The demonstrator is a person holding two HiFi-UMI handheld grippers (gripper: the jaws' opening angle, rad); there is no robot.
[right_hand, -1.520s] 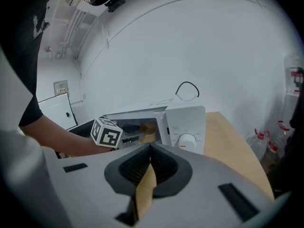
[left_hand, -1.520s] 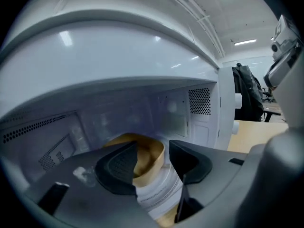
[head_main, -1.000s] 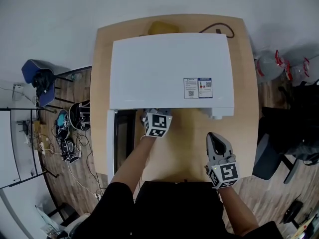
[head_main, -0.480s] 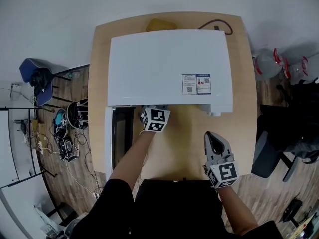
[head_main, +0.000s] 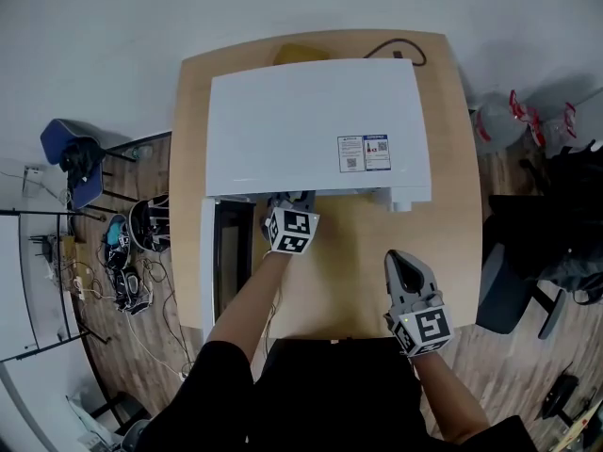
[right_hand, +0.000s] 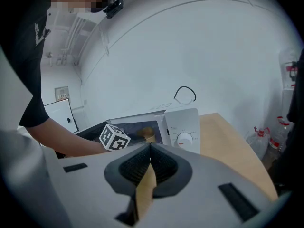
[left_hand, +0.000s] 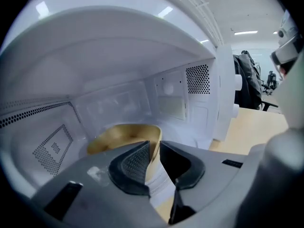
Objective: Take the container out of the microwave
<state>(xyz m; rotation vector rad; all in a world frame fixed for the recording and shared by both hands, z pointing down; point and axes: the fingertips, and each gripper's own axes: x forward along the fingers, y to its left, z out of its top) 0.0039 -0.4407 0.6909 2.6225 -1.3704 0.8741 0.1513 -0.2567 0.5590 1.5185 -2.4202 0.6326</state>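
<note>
The white microwave (head_main: 316,125) stands on the wooden table (head_main: 349,281) with its door (head_main: 209,262) swung open to the left. My left gripper (head_main: 290,201) reaches into the cavity. In the left gripper view a tan paper container (left_hand: 123,134) sits on the cavity floor. The left gripper (left_hand: 156,147) has its jaws closing on the container's near wall, which stands pinched between the pads. My right gripper (head_main: 402,260) hovers over the table's front right, shut and empty. The right gripper view shows its jaws (right_hand: 150,148) meeting, with the microwave (right_hand: 183,127) and the container (right_hand: 147,133) ahead.
A yellow object (head_main: 301,53) and a black cable (head_main: 396,50) lie behind the microwave. On the floor at the left are a blue chair (head_main: 71,153) and a tangle of cables (head_main: 127,252). Water bottles (head_main: 513,121) and a dark chair (head_main: 528,281) stand at the right.
Both grippers keep their places over the table. Only the head view has shifted slightly.
</note>
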